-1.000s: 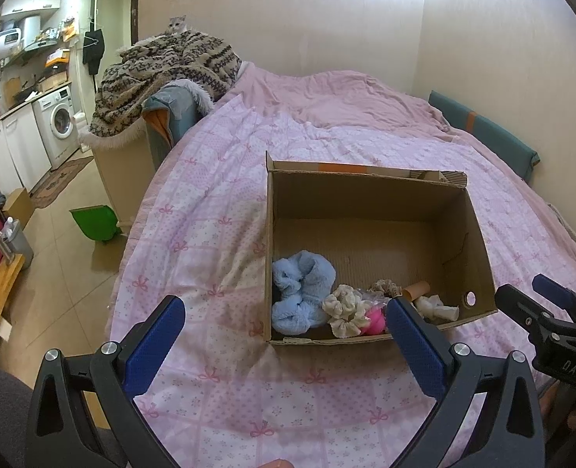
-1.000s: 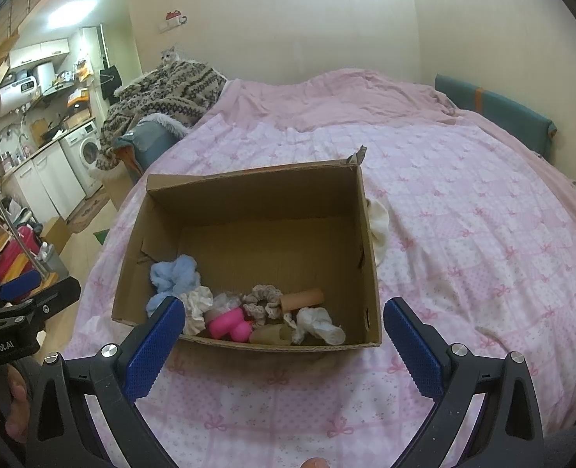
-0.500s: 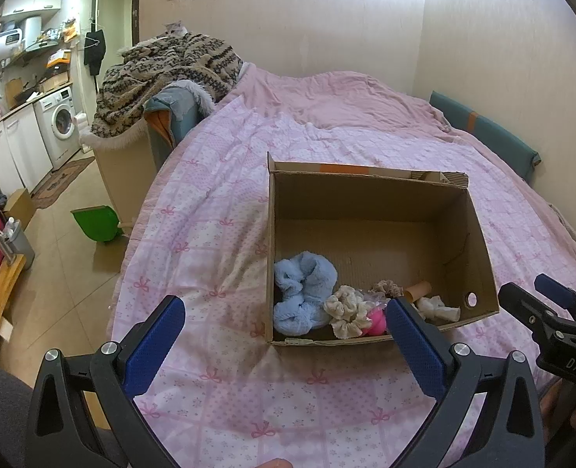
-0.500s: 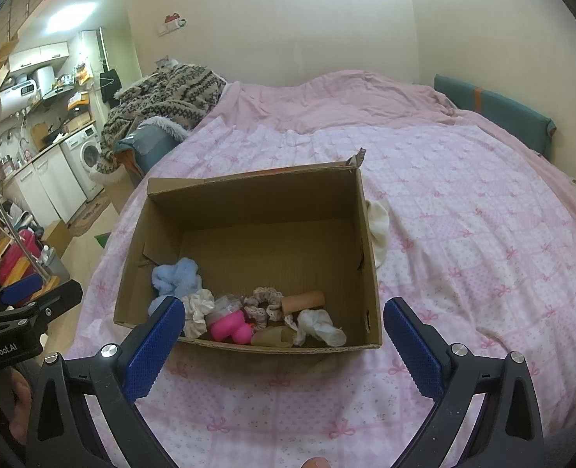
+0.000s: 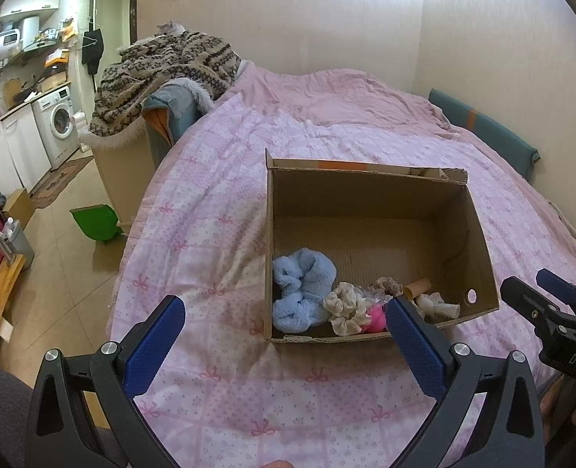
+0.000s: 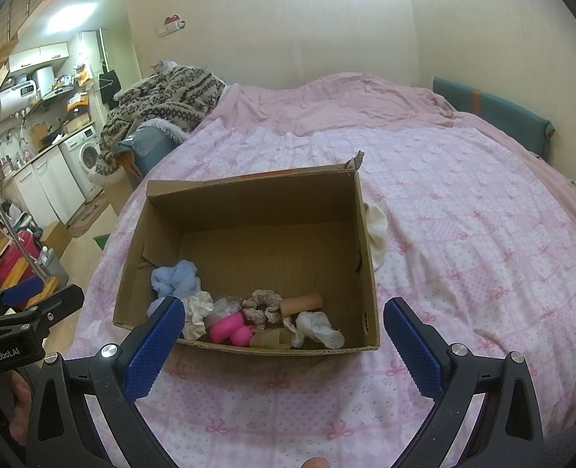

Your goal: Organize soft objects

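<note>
A: Straight ahead of both grippers, on the pink quilt (image 6: 463, 234), sat the cardboard box (image 6: 360, 241), open side up. You held the left gripper (image 5: 284, 335) and right gripper (image 6: 284, 335) back from its near wall, jaws spread wide, nothing btwn the blue pads on either.

B: And the soft stuff, where was it?

A: Mostly inside, bunched against the wall nearest you: blue fluffy scrunchie (image 5: 301, 288) on the left-gripper side, cream scrunchie (image 5: 344, 306) just beside it, pink item (image 6: 229, 327) touching that, then a lacy scrunchie (image 6: 262, 306), a cardboard tube (image 6: 301, 302) and a white cloth (image 6: 319, 329) toward the right-gripper side. The far half of the box floor was bare.

B: Anything outside?

A: One. A cream cloth (image 6: 377, 230) lay on the quilt against the box's outer wall, on your right gripper's side, partly hidden by that wall.

B: Why do you think I hung back like that?

A: My guess: from there you saw the whole box w/o shading it, and wide jaws suit bulky soft pieces. The pile reads either way, tho: stuff being gathered in, or waiting to be sorted out. Couldn't tell which, so no call on a next move.
</note>
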{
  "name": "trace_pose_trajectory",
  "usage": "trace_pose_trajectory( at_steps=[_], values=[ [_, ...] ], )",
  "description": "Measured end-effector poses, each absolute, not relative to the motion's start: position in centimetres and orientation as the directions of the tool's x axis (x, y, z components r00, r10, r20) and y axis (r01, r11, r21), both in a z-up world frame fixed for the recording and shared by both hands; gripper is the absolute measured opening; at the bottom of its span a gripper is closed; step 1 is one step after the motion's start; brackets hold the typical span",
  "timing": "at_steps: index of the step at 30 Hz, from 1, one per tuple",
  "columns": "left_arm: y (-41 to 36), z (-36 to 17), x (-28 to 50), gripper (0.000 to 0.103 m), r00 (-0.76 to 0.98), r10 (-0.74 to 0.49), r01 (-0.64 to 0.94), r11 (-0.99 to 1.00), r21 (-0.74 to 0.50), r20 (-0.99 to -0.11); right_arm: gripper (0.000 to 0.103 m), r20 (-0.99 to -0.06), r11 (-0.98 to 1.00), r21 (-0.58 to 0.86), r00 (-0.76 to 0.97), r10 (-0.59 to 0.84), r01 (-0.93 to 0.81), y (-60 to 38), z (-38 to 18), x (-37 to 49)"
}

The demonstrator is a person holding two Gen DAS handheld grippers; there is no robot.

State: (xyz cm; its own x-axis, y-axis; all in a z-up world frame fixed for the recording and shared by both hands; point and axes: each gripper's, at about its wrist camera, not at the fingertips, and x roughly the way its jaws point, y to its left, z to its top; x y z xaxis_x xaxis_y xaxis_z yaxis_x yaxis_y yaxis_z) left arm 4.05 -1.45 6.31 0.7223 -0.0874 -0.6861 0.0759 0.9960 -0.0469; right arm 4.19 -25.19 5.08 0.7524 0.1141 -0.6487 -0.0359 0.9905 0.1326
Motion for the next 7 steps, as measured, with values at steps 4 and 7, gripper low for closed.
trace_pose_trajectory(
  at_steps=[4, 7],
  values=[
    [-1.51, 6.07, 4.07, 0.103, 0.721, -0.086, 0.075, 0.996, -0.045, -0.687, 0.103, -0.650, 0.990, 0.135, 0.752, 0.113, -0.032, -25.19, 5.18, 4.22],
    [-1.67, 5.69, 4.31, 0.103, 0.715, -0.085, 0.078, 0.996, -0.042, -0.693, 0.103, -0.643, 0.990, 0.139, 0.757, 0.116, -0.034, -25.20, 5.33, 4.12]
  ],
)
